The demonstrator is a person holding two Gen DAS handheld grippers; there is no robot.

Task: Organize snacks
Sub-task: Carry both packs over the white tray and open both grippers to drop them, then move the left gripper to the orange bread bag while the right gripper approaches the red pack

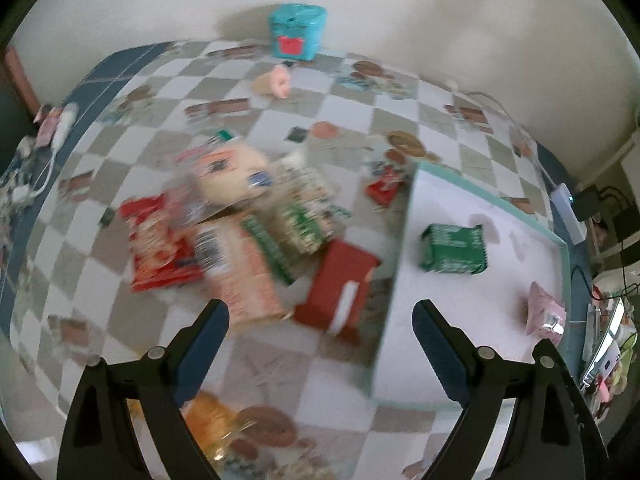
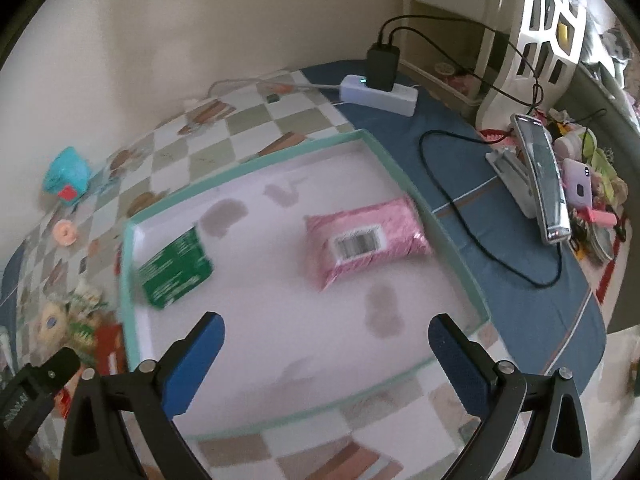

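My left gripper (image 1: 320, 312) hangs open over the checkered tablecloth, its blue pads empty, just short of a blurred pile of snacks. The pile holds a red packet (image 1: 160, 244), a peach packet (image 1: 240, 272), a green-and-white packet (image 1: 304, 212) and a red box (image 1: 340, 284). Right of the pile sits a white tray with a teal rim (image 1: 460, 320). In the tray (image 2: 280, 312) lie a green packet (image 2: 174, 272) and a pink packet (image 2: 366, 240). My right gripper (image 2: 325, 322) is open above the tray's near half, holding nothing.
A teal tin (image 1: 298, 32) and a pink ring-shaped item (image 1: 280, 80) stand near the back wall. Beyond the tray, on blue cloth, are a power strip (image 2: 380, 92), black cables (image 2: 460, 208) and a phone on a stand (image 2: 540, 184). An orange packet (image 1: 212, 416) lies under my left gripper.
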